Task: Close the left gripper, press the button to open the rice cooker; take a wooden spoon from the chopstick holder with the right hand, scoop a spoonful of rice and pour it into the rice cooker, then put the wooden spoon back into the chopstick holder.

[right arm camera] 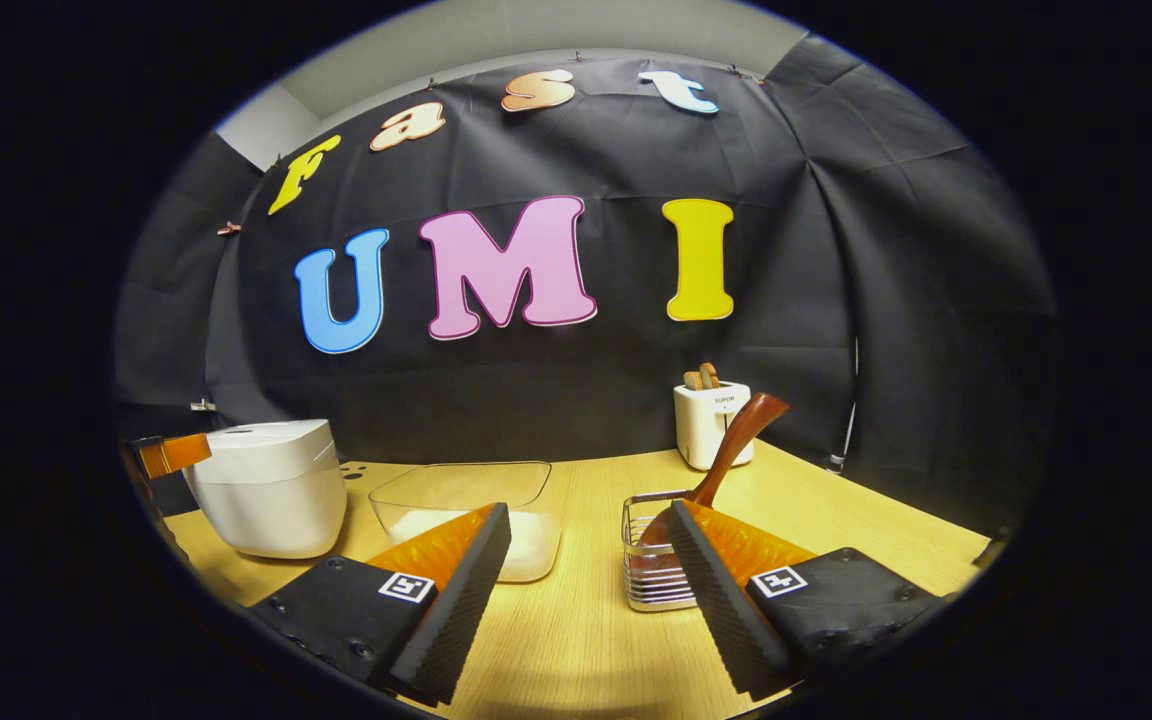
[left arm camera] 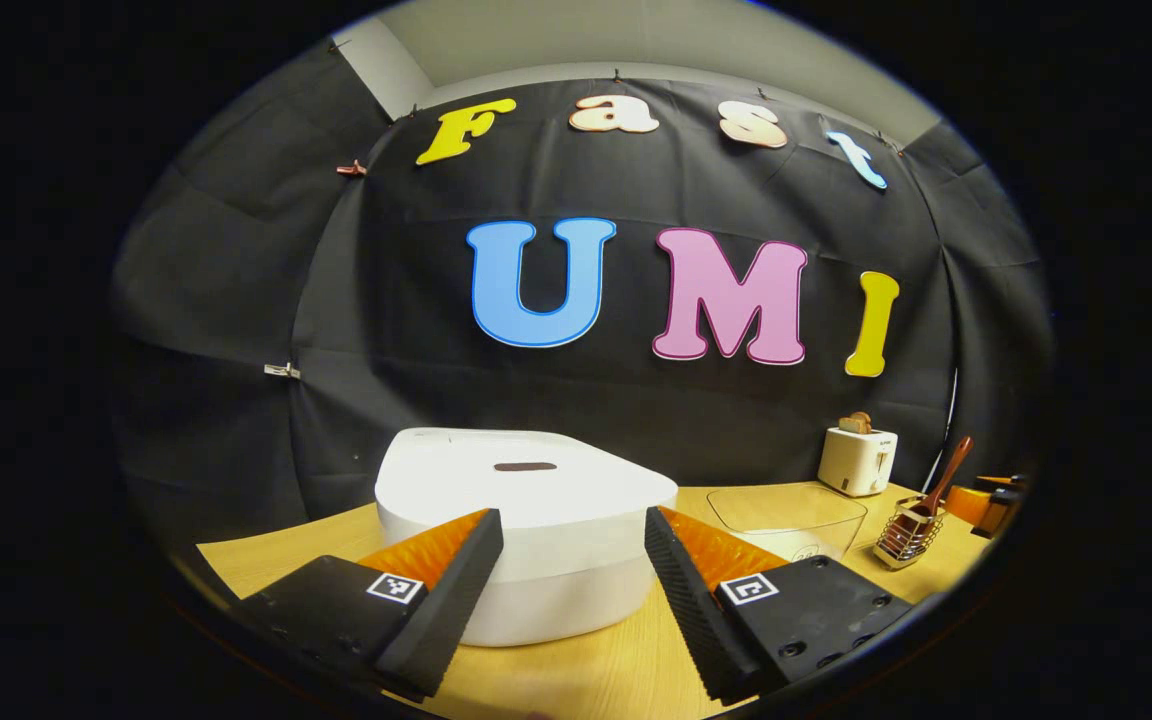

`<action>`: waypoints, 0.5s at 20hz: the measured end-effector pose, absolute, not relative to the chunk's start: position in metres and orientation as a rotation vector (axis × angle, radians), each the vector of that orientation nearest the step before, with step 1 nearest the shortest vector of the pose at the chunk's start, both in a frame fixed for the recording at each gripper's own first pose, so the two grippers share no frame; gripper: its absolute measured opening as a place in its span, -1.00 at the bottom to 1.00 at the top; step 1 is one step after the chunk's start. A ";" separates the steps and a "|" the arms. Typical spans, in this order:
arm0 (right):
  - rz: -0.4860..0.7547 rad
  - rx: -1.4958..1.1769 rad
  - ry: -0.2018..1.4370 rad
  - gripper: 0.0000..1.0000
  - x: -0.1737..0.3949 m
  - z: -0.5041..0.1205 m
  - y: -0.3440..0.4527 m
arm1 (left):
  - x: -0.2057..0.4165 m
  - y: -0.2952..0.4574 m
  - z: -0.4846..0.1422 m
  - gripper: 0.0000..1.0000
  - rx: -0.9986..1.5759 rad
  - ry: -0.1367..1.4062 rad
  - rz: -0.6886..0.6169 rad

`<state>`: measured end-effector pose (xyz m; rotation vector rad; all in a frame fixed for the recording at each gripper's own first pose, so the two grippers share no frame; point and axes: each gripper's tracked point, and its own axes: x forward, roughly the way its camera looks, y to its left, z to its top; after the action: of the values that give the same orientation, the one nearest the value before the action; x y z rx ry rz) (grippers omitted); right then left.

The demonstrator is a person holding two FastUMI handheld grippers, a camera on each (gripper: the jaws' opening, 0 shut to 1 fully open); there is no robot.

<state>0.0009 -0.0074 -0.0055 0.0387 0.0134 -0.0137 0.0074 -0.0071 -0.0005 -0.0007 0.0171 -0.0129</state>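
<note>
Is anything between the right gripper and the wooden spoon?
Nothing visible. The right gripper is open, facing the wooden spoon, which leans in the chopstick holder on bare table. The rice container sits off to the side.

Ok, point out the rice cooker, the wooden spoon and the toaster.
rice cooker (left arm camera: 526, 480): left gripper view, lid top.
wooden spoon (right arm camera: 736, 430): right gripper view, handle.
toaster (right arm camera: 711, 425): right gripper view, front face.
</note>
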 end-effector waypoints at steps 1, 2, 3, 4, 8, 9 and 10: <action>-0.015 0.037 0.020 0.96 0.001 -0.007 -0.008 | 0.008 -0.008 -0.001 0.84 0.004 0.016 -0.012; -0.014 0.039 0.024 0.97 0.001 -0.009 -0.008 | 0.008 -0.008 -0.001 0.84 0.009 0.017 -0.014; -0.012 0.043 0.025 0.96 0.001 -0.008 -0.008 | 0.007 -0.010 -0.001 0.84 0.009 0.017 -0.022; -0.009 0.046 0.023 0.97 0.001 -0.008 -0.006 | 0.008 -0.011 0.000 0.84 0.001 0.021 -0.029; -0.015 0.045 0.011 0.97 0.002 -0.006 -0.007 | 0.012 -0.016 0.012 0.84 -0.019 0.004 -0.049; -0.013 0.049 0.013 0.97 0.003 -0.006 -0.006 | 0.013 -0.015 0.014 0.84 -0.011 -0.005 -0.049; -0.011 0.053 0.013 0.97 0.003 -0.006 -0.006 | 0.016 -0.013 0.019 0.84 -0.002 -0.010 -0.044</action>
<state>0.0031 -0.0059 -0.0058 0.0530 0.0133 -0.0107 0.0164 -0.0130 0.0190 -0.0019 -0.0097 -0.0439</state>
